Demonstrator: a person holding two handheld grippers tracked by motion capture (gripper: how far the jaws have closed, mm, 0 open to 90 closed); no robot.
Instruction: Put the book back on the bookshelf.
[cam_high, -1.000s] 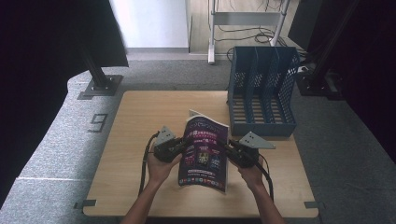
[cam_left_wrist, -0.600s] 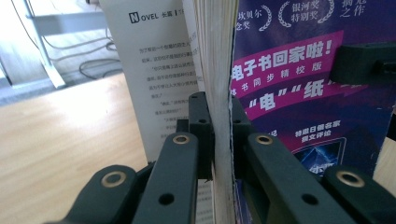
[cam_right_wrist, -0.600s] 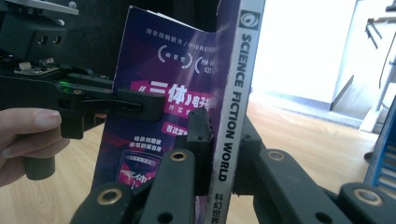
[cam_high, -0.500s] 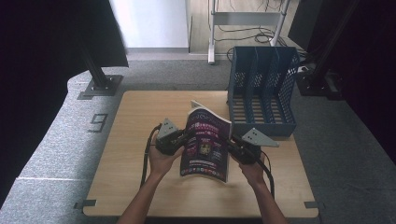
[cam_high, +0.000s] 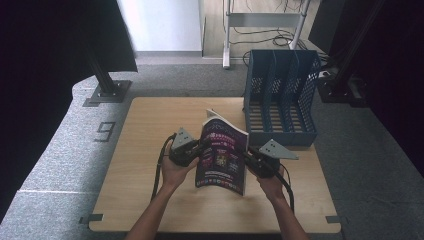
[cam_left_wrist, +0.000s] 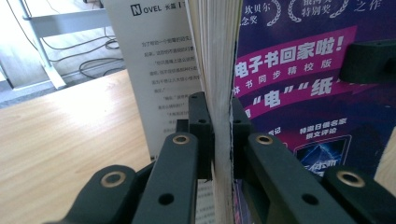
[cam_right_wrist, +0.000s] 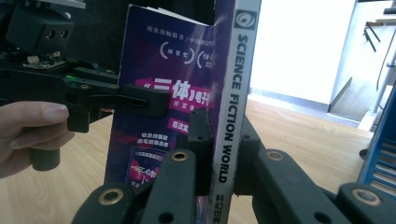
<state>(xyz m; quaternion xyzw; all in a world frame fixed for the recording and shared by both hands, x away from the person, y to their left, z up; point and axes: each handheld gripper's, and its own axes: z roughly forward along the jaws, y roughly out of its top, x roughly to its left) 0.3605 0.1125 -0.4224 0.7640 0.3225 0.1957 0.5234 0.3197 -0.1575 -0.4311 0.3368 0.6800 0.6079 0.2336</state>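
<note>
A purple magazine (cam_high: 222, 155) stands nearly upright above the middle of the wooden table (cam_high: 145, 125), held between both grippers. My left gripper (cam_high: 197, 150) is shut on its page edge, and the jaws pinch the pages (cam_left_wrist: 219, 93) from both sides. My right gripper (cam_high: 248, 159) is shut on its spine (cam_right_wrist: 231, 102), which reads "SCIENCE FICTION WORLD". The purple cover (cam_right_wrist: 159, 93) faces the person. In the right gripper view the left gripper's arm (cam_right_wrist: 107, 98) reaches onto the cover from the left.
A blue file rack (cam_high: 280, 95) with several slots stands at the table's back right corner, close behind the magazine. A white stand's base (cam_high: 260, 20) and cables lie on the floor beyond the table. Dark curtains hang on both sides.
The magazine has been tipped up from a low slant to nearly upright and shifted slightly toward the rack. Both grippers stayed shut on it and rose with it.
</note>
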